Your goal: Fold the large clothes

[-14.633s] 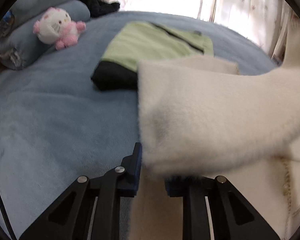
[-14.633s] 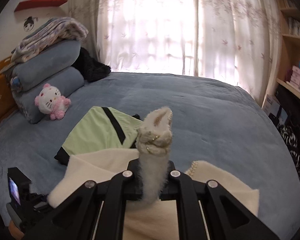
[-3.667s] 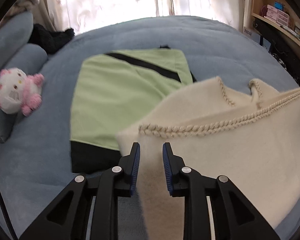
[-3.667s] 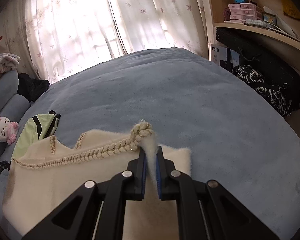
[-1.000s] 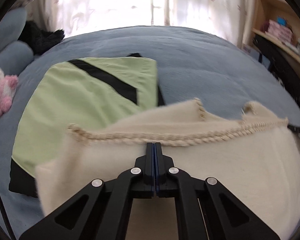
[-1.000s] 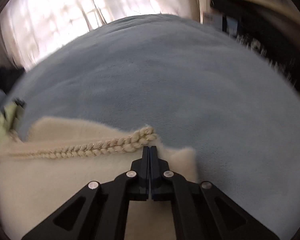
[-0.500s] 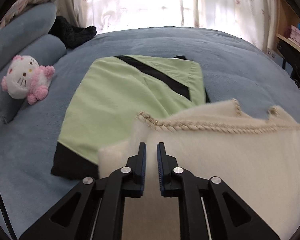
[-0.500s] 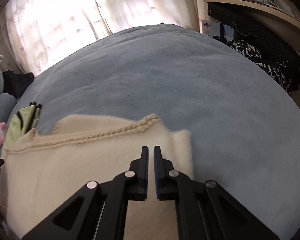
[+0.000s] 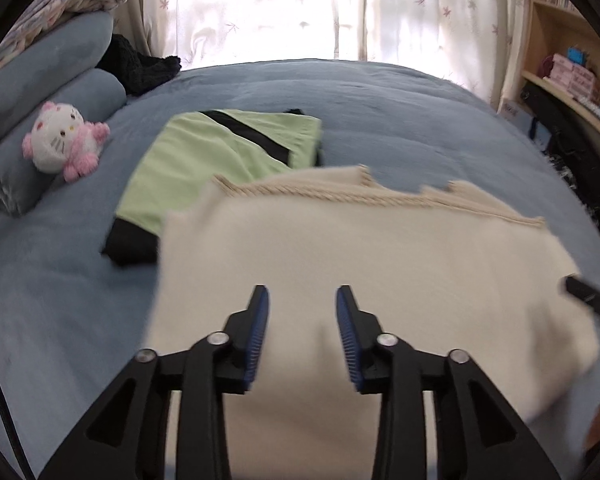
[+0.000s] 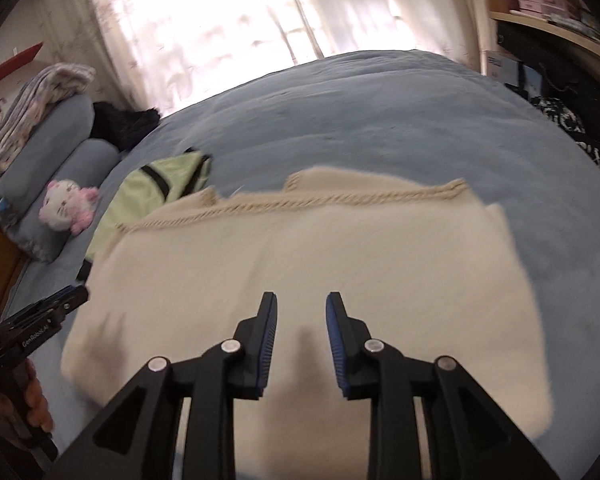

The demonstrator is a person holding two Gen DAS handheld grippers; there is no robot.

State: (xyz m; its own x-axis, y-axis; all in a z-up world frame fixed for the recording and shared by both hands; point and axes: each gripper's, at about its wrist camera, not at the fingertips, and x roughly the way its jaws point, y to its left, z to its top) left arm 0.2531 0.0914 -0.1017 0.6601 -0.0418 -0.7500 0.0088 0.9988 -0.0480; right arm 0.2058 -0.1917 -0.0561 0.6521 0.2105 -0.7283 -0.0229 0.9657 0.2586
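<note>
With both my left gripper [image 9: 302, 312] and right gripper [image 10: 298, 320] spread wide and empty above it, the cream sweater [image 9: 360, 264] lies folded on the near bed [image 9: 400, 120]; its far-left edge overlaps the green garment [image 9: 204, 160], so a careless regrab there could drag both.

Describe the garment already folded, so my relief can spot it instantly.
On the blue bed, look toward the pillows. The green garment lies flat beside the cream sweater, its corner tucked underneath. Only it is pale green with a black stripe.

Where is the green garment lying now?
In the left wrist view the green garment lies on the bed left of centre, between the plush toy and the cream sweater.
</note>
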